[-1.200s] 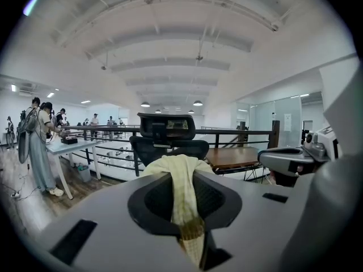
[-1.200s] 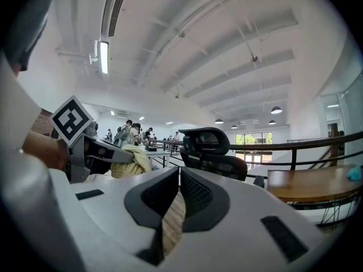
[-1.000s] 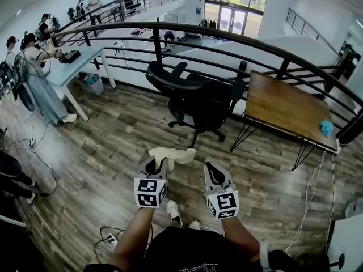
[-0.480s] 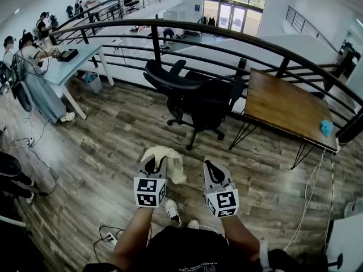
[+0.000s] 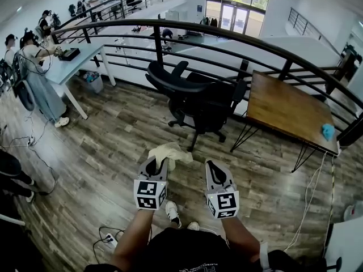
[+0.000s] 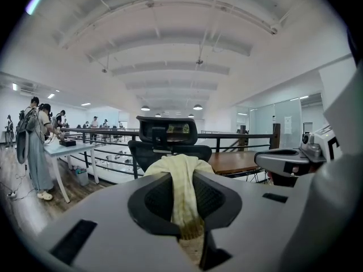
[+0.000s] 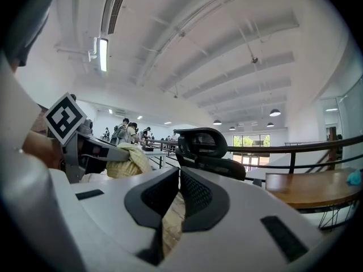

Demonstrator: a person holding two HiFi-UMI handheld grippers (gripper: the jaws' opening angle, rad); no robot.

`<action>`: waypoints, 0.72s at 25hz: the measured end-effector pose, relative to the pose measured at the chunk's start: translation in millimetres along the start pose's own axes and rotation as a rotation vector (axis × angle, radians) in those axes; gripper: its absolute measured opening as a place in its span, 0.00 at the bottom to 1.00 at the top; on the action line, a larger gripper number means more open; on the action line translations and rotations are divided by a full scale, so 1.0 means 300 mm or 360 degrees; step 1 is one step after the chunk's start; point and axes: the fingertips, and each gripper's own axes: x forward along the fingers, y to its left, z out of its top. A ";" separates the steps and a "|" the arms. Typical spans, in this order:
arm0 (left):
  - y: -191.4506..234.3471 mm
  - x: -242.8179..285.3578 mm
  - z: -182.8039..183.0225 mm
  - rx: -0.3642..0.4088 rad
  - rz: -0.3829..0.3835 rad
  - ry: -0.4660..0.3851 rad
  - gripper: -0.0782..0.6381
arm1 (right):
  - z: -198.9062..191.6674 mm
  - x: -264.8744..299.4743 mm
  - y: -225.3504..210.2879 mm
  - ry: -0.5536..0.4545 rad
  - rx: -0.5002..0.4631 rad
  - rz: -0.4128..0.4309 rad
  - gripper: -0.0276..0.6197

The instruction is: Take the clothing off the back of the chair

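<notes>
Centrally, low in the frame, the left gripper (image 5: 157,163) is clamped on cream clothing (image 5: 171,151) — apart from the black chair (image 5: 199,100) above. The right gripper (image 5: 211,165) has its jaws together.

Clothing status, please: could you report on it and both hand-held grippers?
Left hand-held gripper shut on the clothing. Right hand-held gripper shut, empty. Clothing clear of the chair. Nothing in the way.
</notes>
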 end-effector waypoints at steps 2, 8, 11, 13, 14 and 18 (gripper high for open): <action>0.003 -0.001 0.019 0.0005 -0.0001 -0.0034 0.20 | 0.016 0.007 -0.004 -0.0015 0.0000 -0.0008 0.08; 0.027 0.008 0.061 0.0022 -0.0009 -0.0085 0.20 | 0.065 0.044 -0.008 -0.0041 -0.0058 -0.0049 0.07; 0.039 0.016 0.073 0.0025 -0.0012 -0.0082 0.20 | 0.077 0.061 -0.012 -0.0038 -0.0067 -0.0062 0.07; 0.045 0.022 0.080 0.0030 -0.0013 -0.0081 0.20 | 0.077 0.070 -0.012 -0.0034 -0.0070 -0.0060 0.07; 0.047 0.025 0.081 0.0032 -0.0013 -0.0081 0.20 | 0.076 0.073 -0.011 -0.0032 -0.0071 -0.0059 0.07; 0.060 0.028 0.097 0.0024 -0.0009 -0.0105 0.20 | 0.078 0.084 -0.009 -0.0032 -0.0080 -0.0048 0.07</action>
